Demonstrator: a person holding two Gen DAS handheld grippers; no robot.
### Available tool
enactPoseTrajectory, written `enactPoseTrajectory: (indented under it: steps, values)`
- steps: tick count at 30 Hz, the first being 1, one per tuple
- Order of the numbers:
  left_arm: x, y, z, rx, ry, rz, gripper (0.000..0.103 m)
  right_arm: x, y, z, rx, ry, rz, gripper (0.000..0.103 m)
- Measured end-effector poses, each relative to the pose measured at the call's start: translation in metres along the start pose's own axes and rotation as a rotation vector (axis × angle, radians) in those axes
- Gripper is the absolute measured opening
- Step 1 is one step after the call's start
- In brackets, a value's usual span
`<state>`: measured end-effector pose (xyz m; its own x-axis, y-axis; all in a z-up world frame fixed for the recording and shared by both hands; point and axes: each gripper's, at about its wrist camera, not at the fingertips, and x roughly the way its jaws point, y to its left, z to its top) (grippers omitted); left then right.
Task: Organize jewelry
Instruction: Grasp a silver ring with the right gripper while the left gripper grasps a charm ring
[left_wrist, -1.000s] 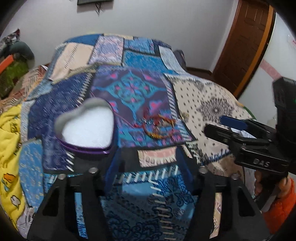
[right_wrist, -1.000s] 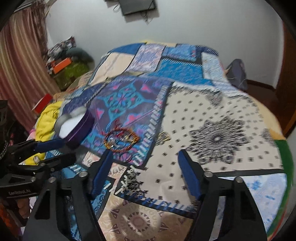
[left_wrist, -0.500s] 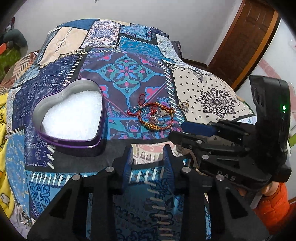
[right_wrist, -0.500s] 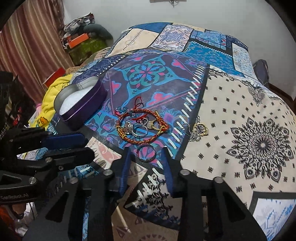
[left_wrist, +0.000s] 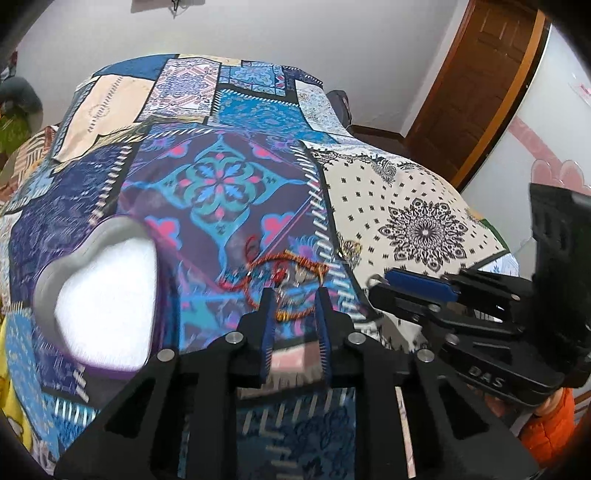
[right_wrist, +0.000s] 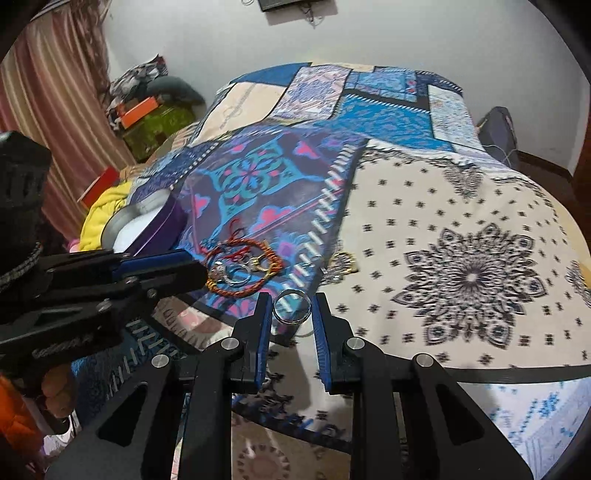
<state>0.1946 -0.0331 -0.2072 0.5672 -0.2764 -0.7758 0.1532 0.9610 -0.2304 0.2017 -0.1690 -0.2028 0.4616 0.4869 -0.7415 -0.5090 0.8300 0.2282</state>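
A tangle of red and gold thread bracelets with small rings (left_wrist: 284, 280) lies on the patchwork bedspread; it also shows in the right wrist view (right_wrist: 242, 271). My left gripper (left_wrist: 294, 306) is half closed, its fingertips either side of the tangle's near edge, gripping nothing I can confirm. My right gripper (right_wrist: 290, 310) has a silver ring (right_wrist: 291, 306) between its fingertips; contact is unclear. A heart-shaped purple tin (left_wrist: 99, 295) with white lining sits open at left, also in the right wrist view (right_wrist: 147, 225). A gold earring (right_wrist: 341, 264) lies right of the tangle.
The bed (right_wrist: 461, 240) fills both views, dropping off at the near edge. A wooden door (left_wrist: 476, 85) stands at the far right. Curtains and a cluttered pile (right_wrist: 147, 110) are at the far left. A dark bag (right_wrist: 498, 129) sits beyond the bed.
Both grippers moved forward to the jewellery. The right gripper's fingertips now flank the silver ring. The left gripper's fingertips now reach the bracelet tangle.
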Motion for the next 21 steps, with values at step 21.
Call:
enactPoseTrajectory:
  steps: [21]
  values:
    - [0.025, -0.003, -0.002, 0.013, 0.05, 0.048, 0.013, -0.009, -0.011, -0.001, 0.041, -0.031, 0.018, 0.02]
